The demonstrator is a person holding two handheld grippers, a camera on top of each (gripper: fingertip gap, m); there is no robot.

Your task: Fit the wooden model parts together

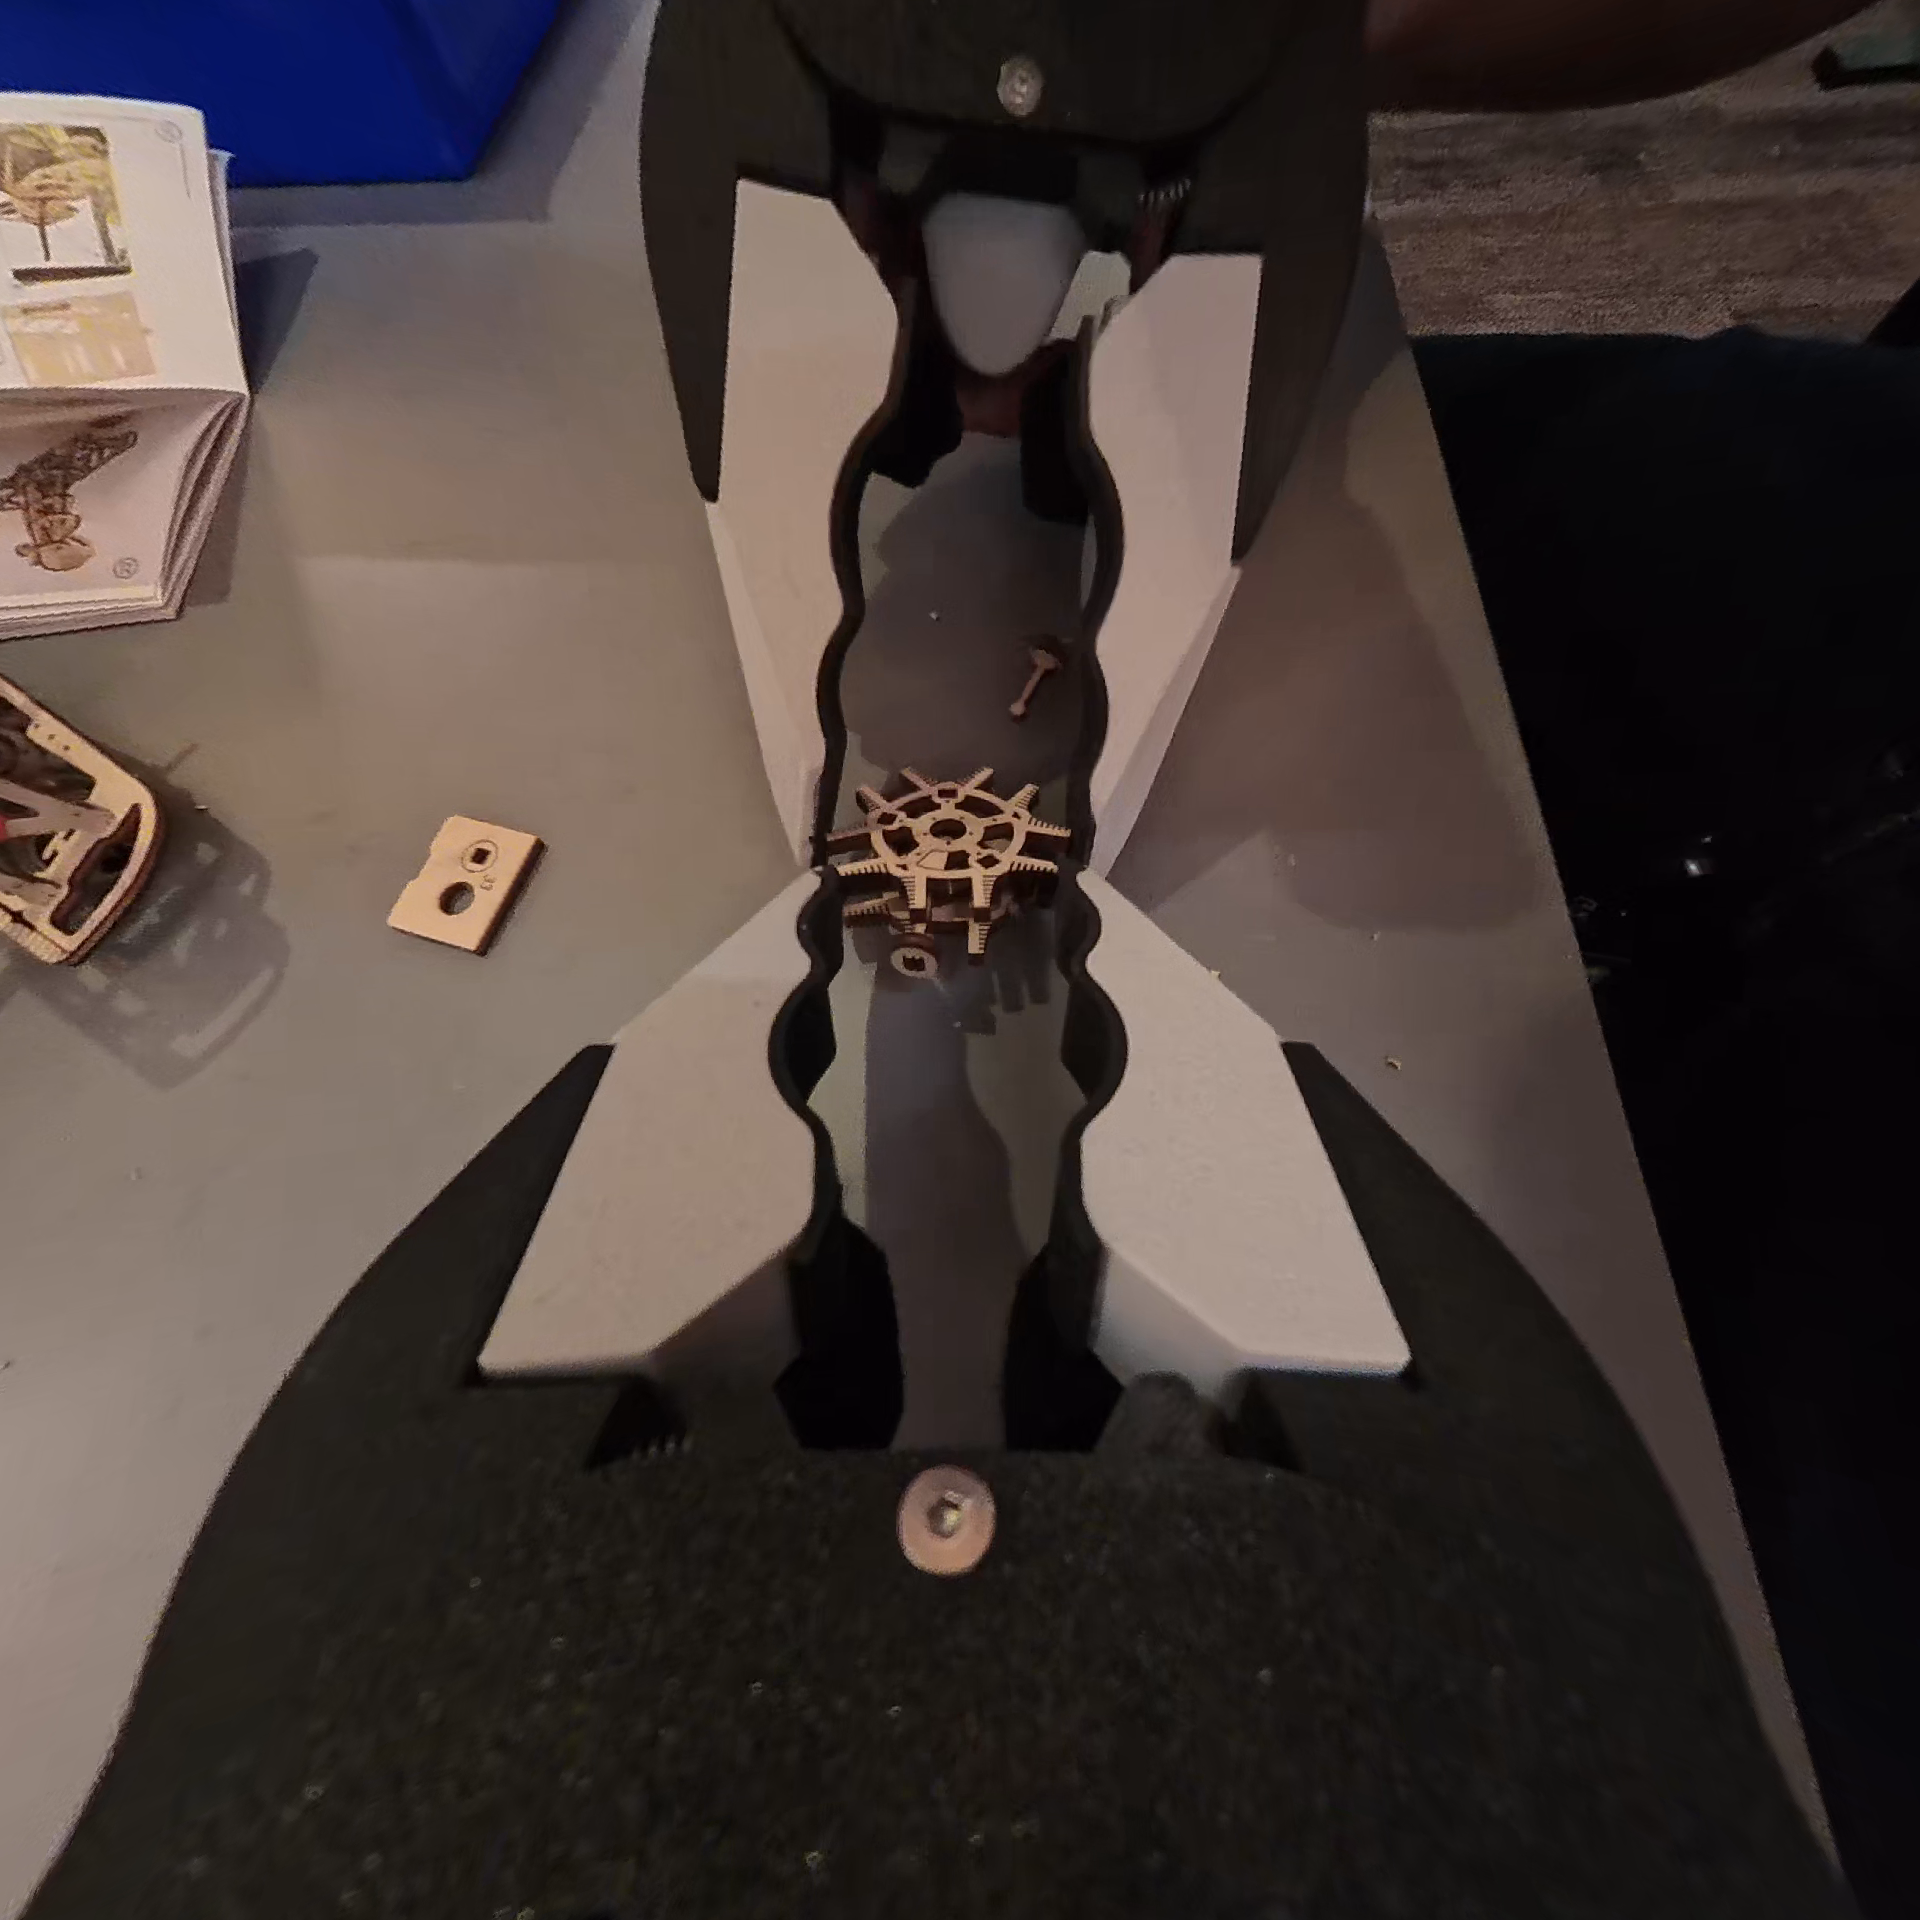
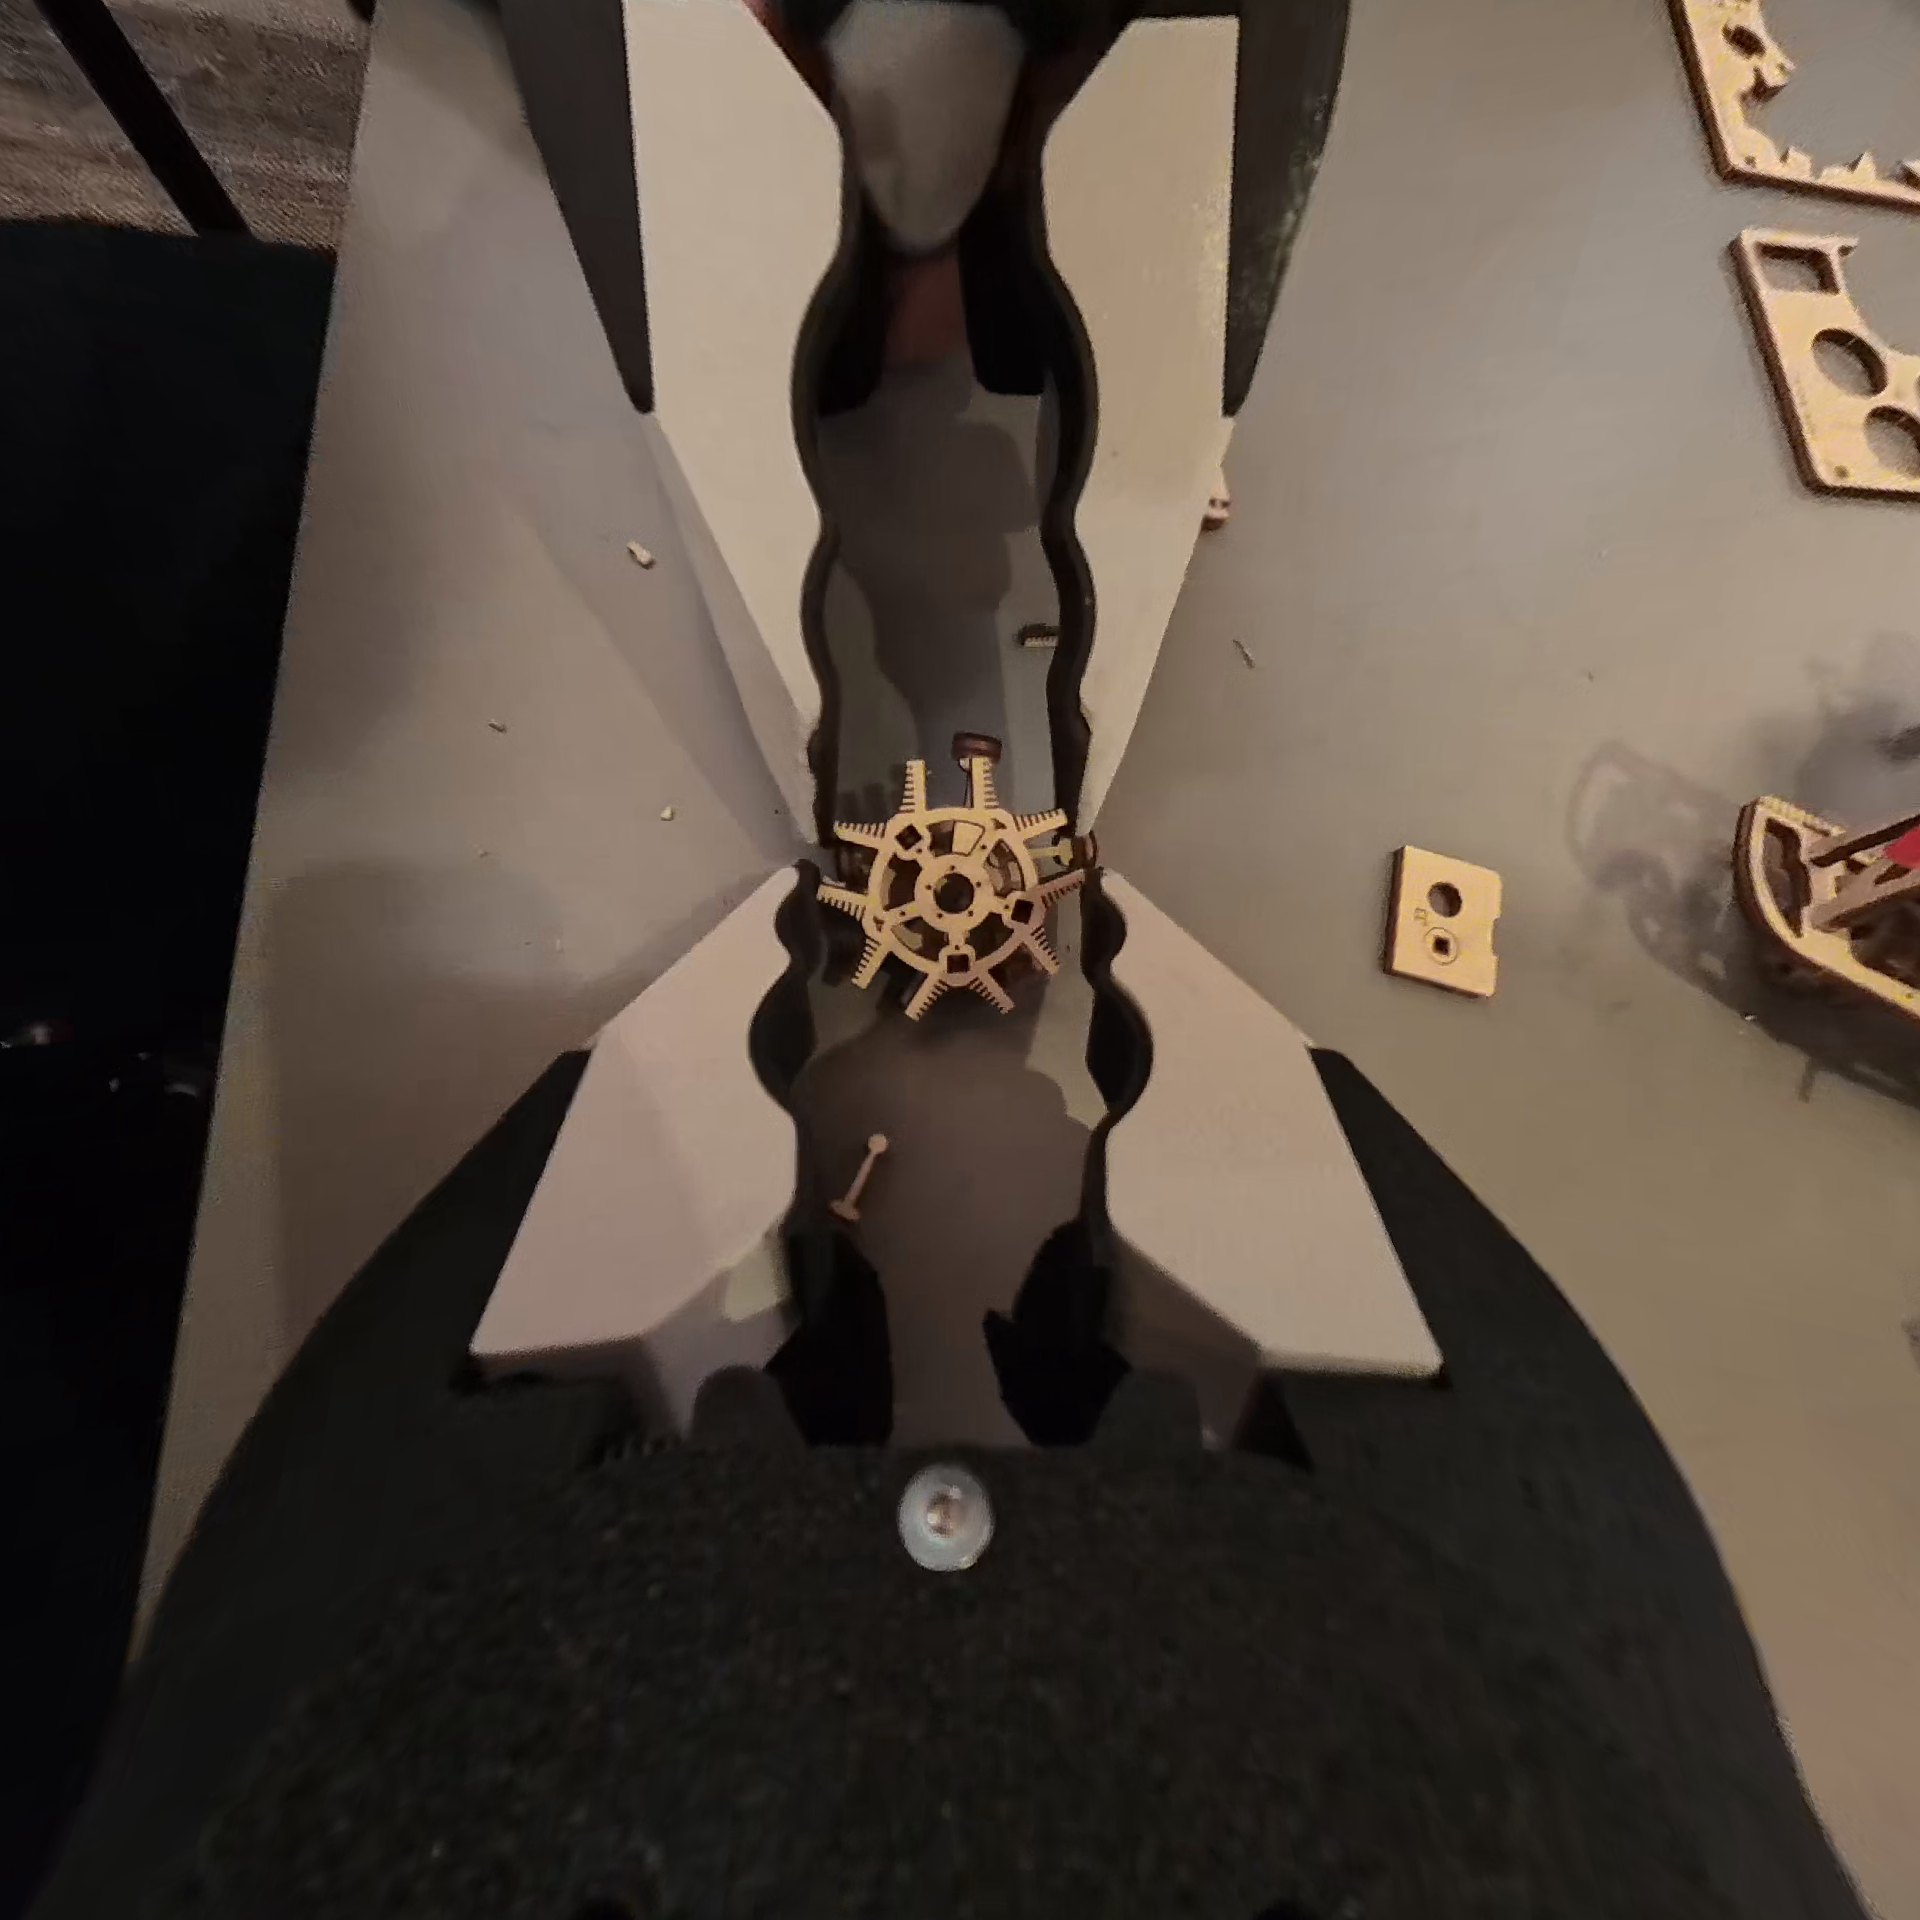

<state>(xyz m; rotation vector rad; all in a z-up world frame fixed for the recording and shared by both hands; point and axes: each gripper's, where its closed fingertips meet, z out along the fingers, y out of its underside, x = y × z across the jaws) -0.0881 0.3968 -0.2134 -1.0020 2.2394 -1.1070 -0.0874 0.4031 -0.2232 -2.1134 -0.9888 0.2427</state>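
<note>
Left wrist view: black body and two white fingers of the left gripper fill the lower frame. Its tips meet the tips of the right gripper, which reaches in from the top, nose to nose. Between all four tips sits the wooden gear assembly, a spoked, toothed wheel with smaller parts stacked under it, held above the grey table. Both sets of jaws narrow, closed against the wheel's rim. Small wooden pin lies on the table beyond. Flat wooden plate with a round and a square hole lies to the left; partly built model and folded instruction booklet at the left edge.

Right wrist view: right gripper at the bottom, left gripper opposite. Gear assembly pinched at the meeting tips, face toward the camera. Contact on the far side probably the same, partly hidden. Pin between the near fingers on the table. Plate to the right; cut-out wooden sheets at upper right.
</note>
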